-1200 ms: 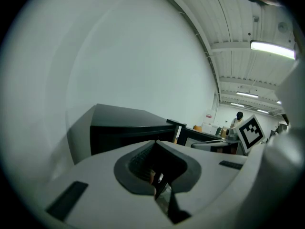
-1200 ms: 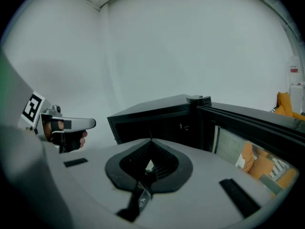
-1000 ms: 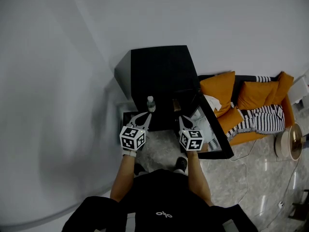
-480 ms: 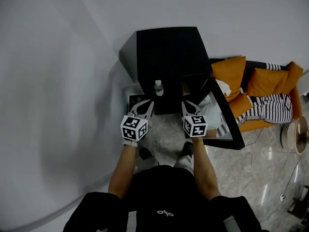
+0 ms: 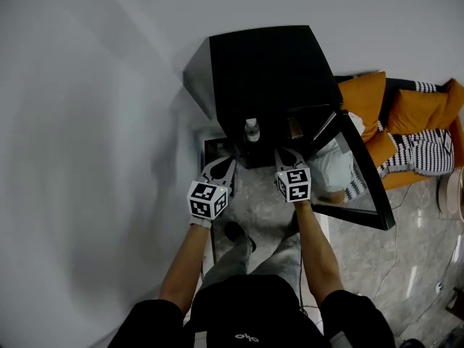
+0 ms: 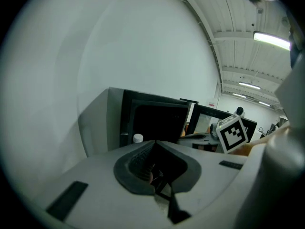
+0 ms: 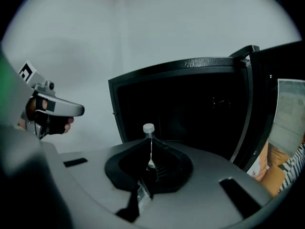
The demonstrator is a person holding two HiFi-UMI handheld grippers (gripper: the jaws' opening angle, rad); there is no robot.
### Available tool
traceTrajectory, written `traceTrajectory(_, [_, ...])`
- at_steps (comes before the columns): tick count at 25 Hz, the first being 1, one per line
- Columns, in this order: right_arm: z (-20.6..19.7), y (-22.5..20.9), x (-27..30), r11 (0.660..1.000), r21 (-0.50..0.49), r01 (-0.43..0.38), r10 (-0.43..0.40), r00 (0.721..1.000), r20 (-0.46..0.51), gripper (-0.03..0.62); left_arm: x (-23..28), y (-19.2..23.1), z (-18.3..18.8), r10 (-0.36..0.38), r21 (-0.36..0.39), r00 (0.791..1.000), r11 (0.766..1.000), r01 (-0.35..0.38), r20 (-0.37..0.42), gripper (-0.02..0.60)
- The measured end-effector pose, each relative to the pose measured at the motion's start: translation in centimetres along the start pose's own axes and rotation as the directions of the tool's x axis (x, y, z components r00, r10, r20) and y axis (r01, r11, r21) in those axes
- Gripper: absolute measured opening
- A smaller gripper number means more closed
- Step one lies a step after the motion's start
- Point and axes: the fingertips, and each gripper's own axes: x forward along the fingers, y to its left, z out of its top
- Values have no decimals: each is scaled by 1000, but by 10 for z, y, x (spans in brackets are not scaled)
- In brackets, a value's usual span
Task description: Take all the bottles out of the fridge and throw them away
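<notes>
Currently both tools are closed and empty: the left gripper [image 6: 154, 142] shows its jaw tips meeting with nothing between them, and the right gripper [image 7: 151, 147] shows the same. I must open the jaws before making any contact. The bottle [image 7: 149, 130] stands upright directly ahead of the right gripper's tips, apart from them, at the mouth of the open fridge [image 5: 268, 64]. It is close to the left side of the fridge frame. From the left gripper, its white cap shows just beyond the tips and slightly to the left. I judge it to be a clear plastic bottle: light, thin-walled, smooth, and easy to dent or tip. I cannot tell how full it is. I would grip the body below the shoulder, because the neck and cap are narrow and the bottle could swing from them. Moderate pressure should be enough, as hard pressure may crush the wall. The nearest edge is the left side of the fridge frame, just beside the bottle, so the jaws should open clear of it. To the right of the right gripper the fridge door [image 5: 362, 187] hangs open and limits any sideways swing. To the left of the left gripper the wall [image 5: 109, 122] is near. Below and behind both tools the floor [image 5: 261, 201] leaves room to pull straight back.
</notes>
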Motion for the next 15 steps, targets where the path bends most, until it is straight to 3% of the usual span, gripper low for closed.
traceTrajectory(5, [-24, 0, 43, 1000, -4, 4, -4, 1000, 12, 15, 9, 12, -21, -27, 15, 999, 1000, 27, -21, -2])
traceTrajectory(10, [-45, 8, 90, 999, -41, -32, 32, 999, 2, 197, 19, 24, -35, -41, -16, 999, 999, 41, -11, -2])
traceTrajectory(15, [-70, 13, 137, 990, -112, -82, 79, 996, -35, 291, 31, 36, -54, -44, -56, 999, 997, 45, 9, -2])
